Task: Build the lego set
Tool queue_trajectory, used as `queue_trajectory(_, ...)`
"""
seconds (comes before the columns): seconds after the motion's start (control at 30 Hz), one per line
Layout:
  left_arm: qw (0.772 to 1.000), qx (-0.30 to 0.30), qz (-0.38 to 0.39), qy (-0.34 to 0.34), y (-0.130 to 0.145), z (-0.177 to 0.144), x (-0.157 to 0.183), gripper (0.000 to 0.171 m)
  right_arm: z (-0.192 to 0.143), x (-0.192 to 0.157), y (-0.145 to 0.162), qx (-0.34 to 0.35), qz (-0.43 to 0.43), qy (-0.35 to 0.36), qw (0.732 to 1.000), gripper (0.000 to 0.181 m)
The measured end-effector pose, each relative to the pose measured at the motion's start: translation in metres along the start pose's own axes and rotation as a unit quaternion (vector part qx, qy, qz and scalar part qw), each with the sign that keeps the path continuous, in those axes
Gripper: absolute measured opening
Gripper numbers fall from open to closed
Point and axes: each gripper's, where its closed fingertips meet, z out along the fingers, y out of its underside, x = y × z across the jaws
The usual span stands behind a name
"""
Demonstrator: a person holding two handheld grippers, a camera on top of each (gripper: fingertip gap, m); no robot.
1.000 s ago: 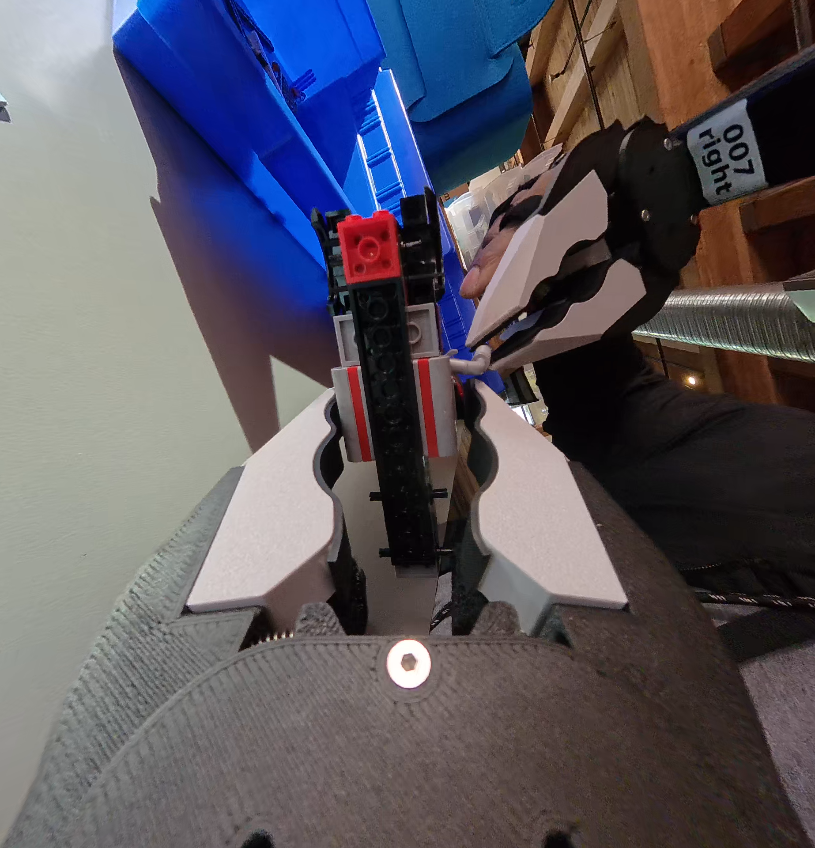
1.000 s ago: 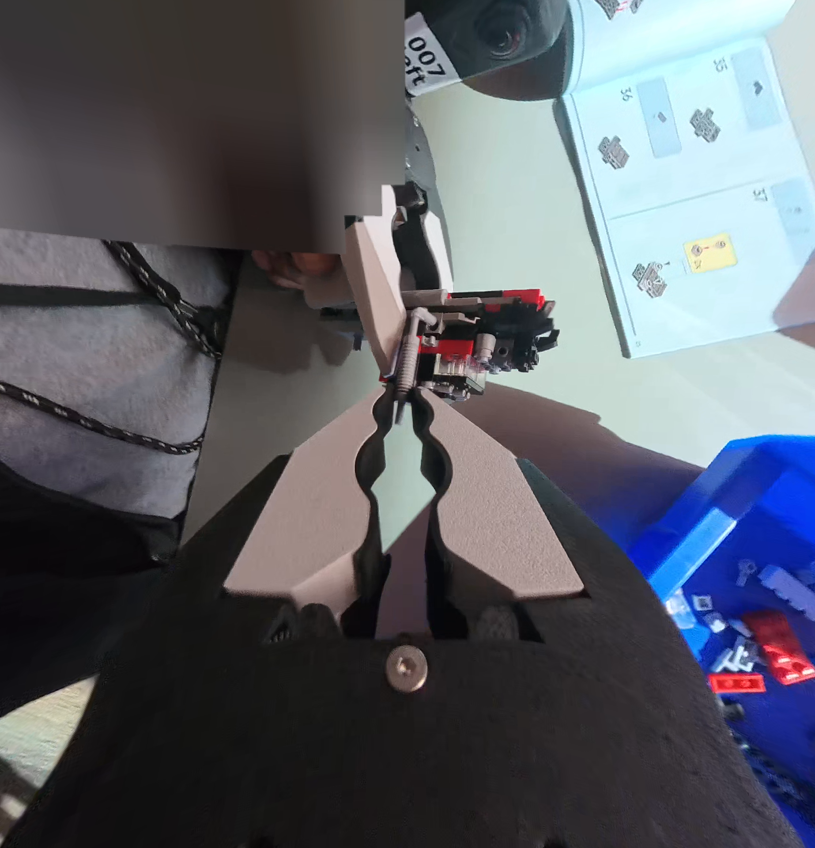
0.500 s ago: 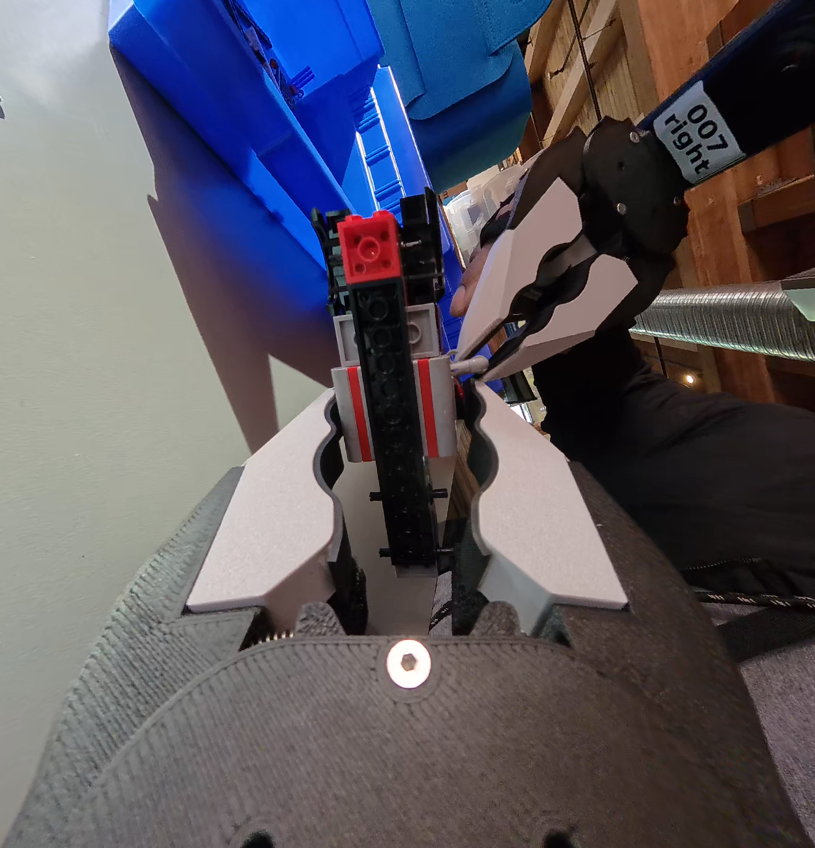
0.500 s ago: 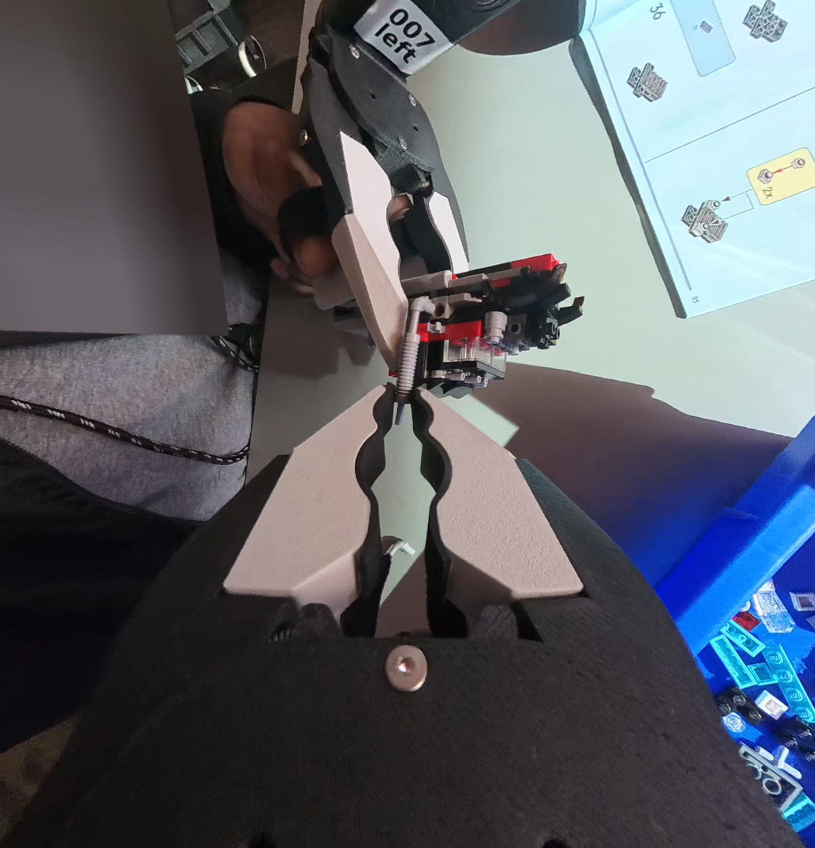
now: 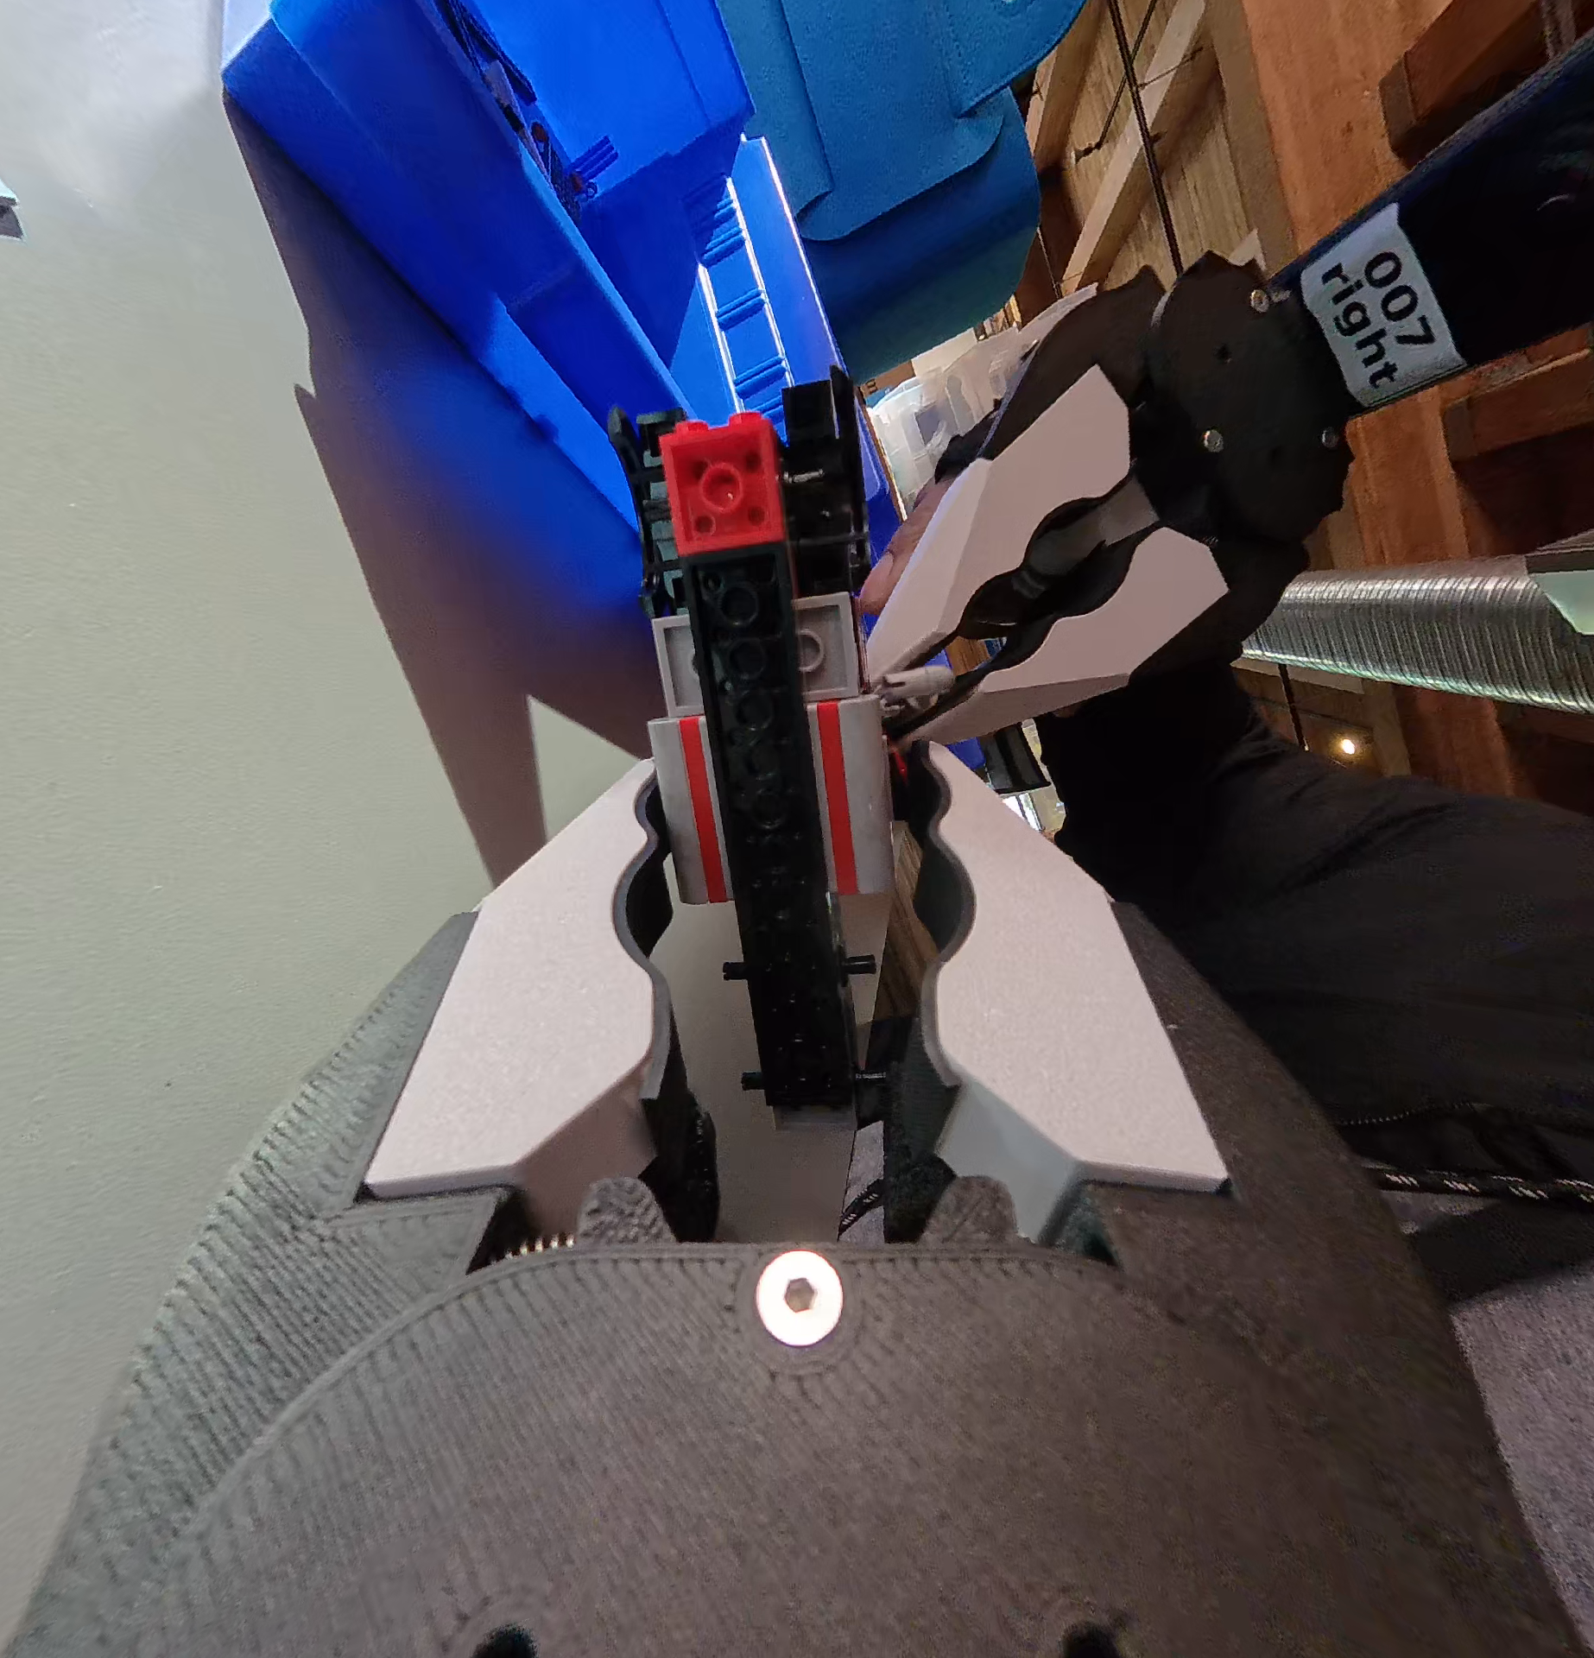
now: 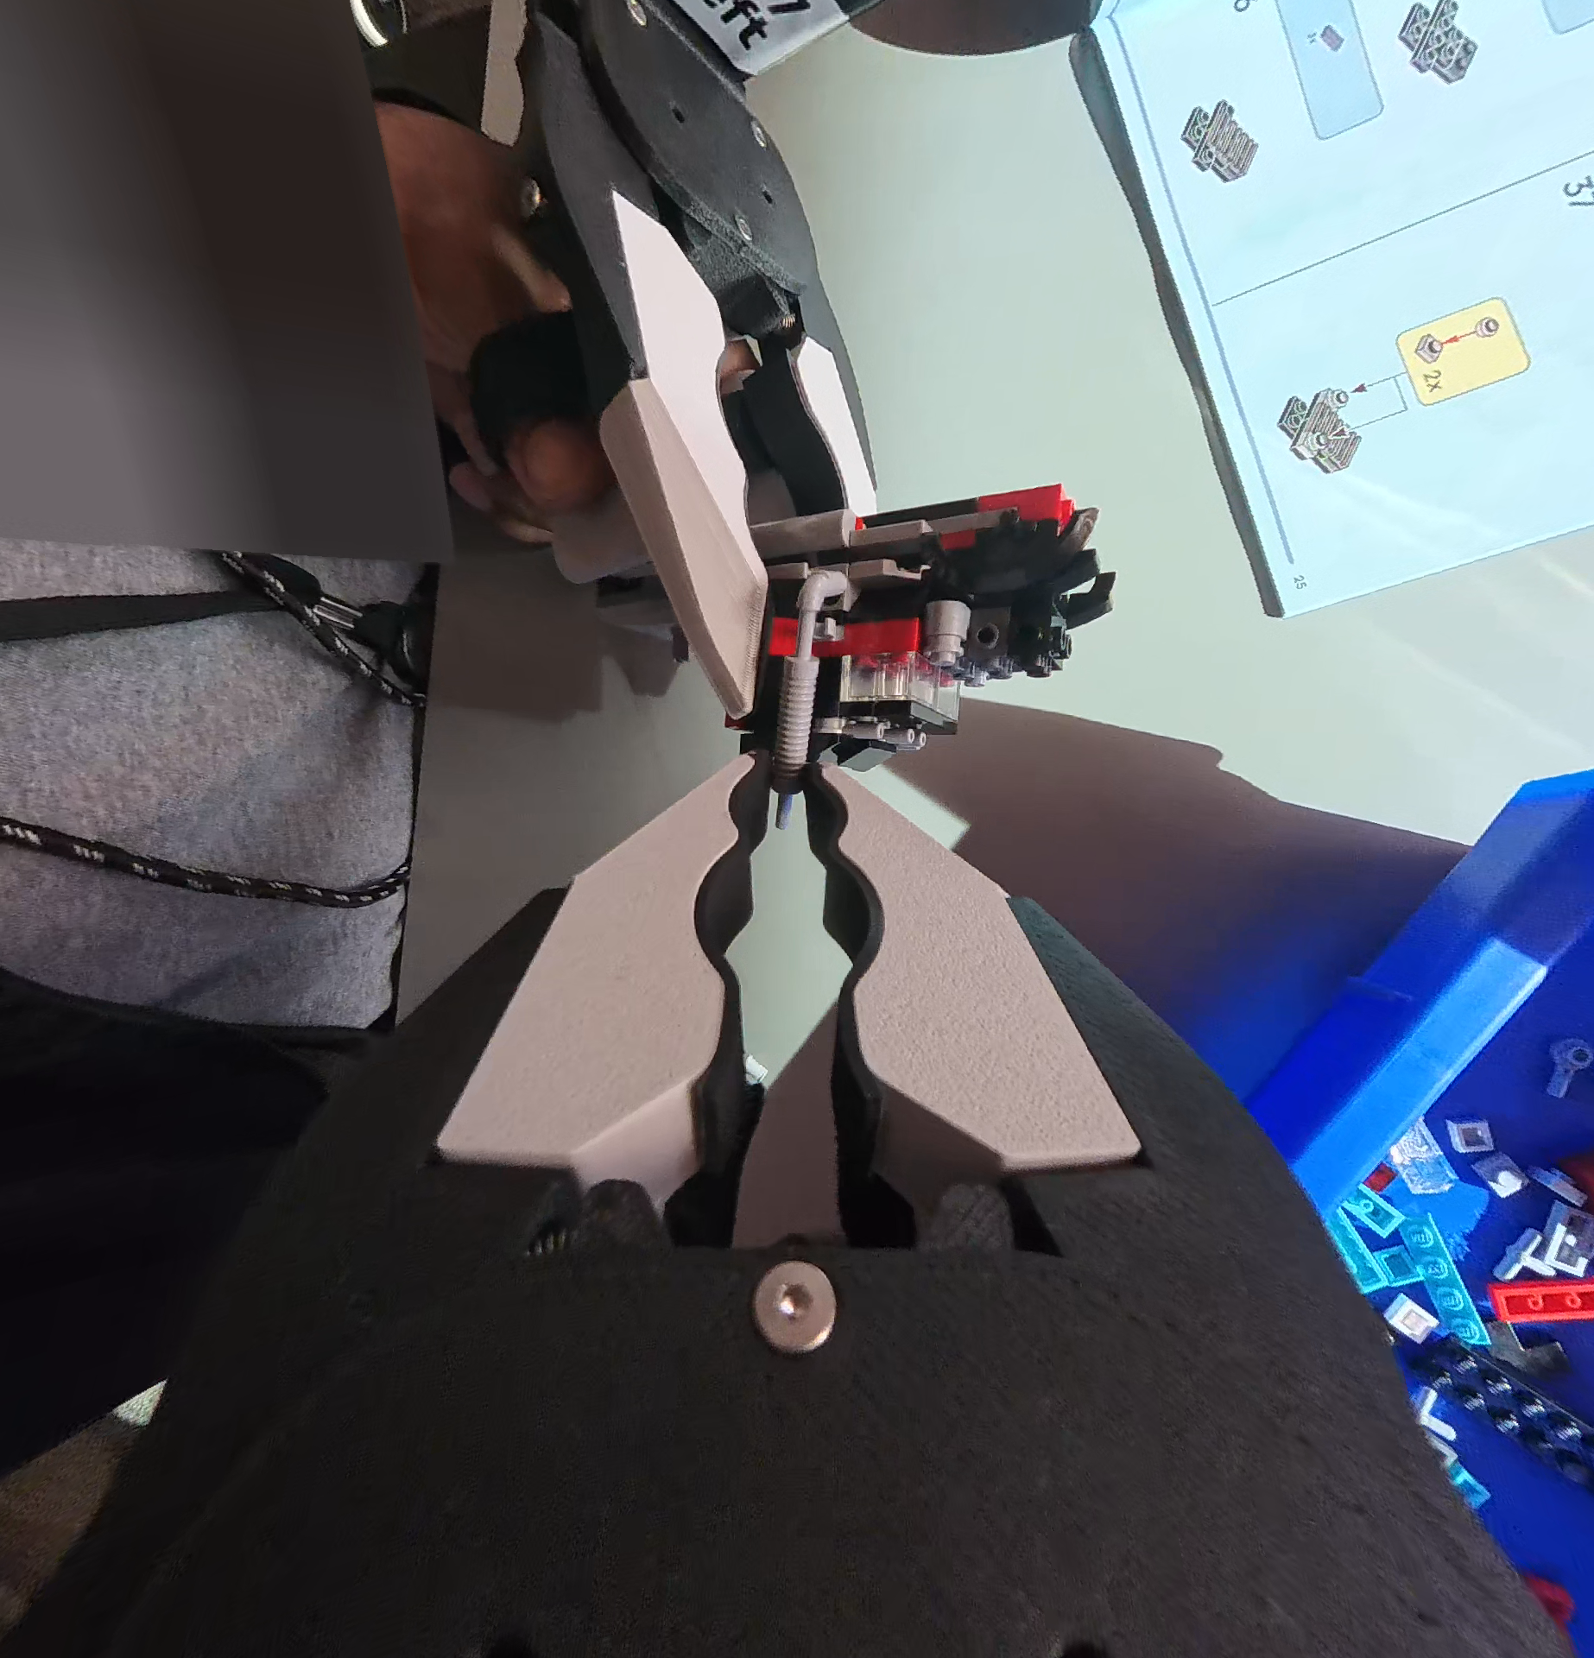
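Above the pale table (image 6: pixel 1000 269), between two grippers: a half-built model getting a small grey hose piece.

Left gripper (image 5: pixel 780 789) clamps the black, red and grey model (image 5: pixel 757 718) by its striped sides, held in the air. Right gripper (image 6: pixel 780 789) pinches the lower tip of the grey ribbed hose piece (image 6: pixel 798 682), whose hooked top already sits against the model's side. Model looks well along: several layers stacked, clear bricks underneath. Much seems left: loose parts fill the blue bin (image 6: pixel 1493 987), and the open instruction booklet (image 6: pixel 1368 296) shows more steps. Whether the hook is fully seated is hard to make out. Model's far side is hidden; booklet and bin are cut off at the frame edge.
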Motion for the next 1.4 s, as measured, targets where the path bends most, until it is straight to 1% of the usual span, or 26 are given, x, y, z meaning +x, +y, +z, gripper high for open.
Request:
queue_trajectory(0.2,1.0,0.002,-0.001,-0.001,0.0,0.0,0.0,0.053,-0.001,0.0,-0.002,-0.002,-0.001,0.006,1.0,0.012)
queue_trajectory(0.33,1.0,0.001,-0.003,0.001,-0.001,0.0,0.0,0.053,0.0,0.002,-0.002,-0.003,-0.001,0.013,1.0,0.023)
queue_trajectory(0.63,1.0,0.004,-0.01,0.008,-0.002,-0.001,0.0,0.053,-0.005,0.002,-0.008,0.019,0.005,0.02,1.0,0.025)
queue_trajectory(0.77,1.0,0.005,-0.015,0.014,-0.005,-0.003,0.001,0.053,-0.009,0.003,-0.014,0.055,0.033,0.015,0.998,0.027)
queue_trajectory(0.93,1.0,0.014,-0.012,0.003,-0.014,-0.01,-0.005,0.053,-0.012,0.011,-0.016,0.123,0.09,0.024,0.988,0.028)
queue_trajectory(1.07,1.0,0.022,-0.003,-0.012,-0.02,-0.015,-0.011,0.053,-0.008,0.018,-0.015,0.173,0.144,0.018,0.974,0.028)
queue_trajectory(1.2,1.0,0.01,0.002,-0.017,-0.017,-0.013,-0.011,0.053,-0.009,0.023,-0.02,0.222,0.188,-0.006,0.957,0.028)
queue_trajectory(1.3,0.999,-0.004,0.016,-0.031,-0.012,-0.009,-0.013,0.053,-0.011,0.023,-0.026,0.236,0.181,-0.003,0.955,0.024)
queue_trajectory(1.4,0.999,-0.011,0.018,-0.039,-0.009,-0.007,-0.015,0.053,-0.01,0.024,-0.031,0.226,0.136,0.035,0.964,0.016)
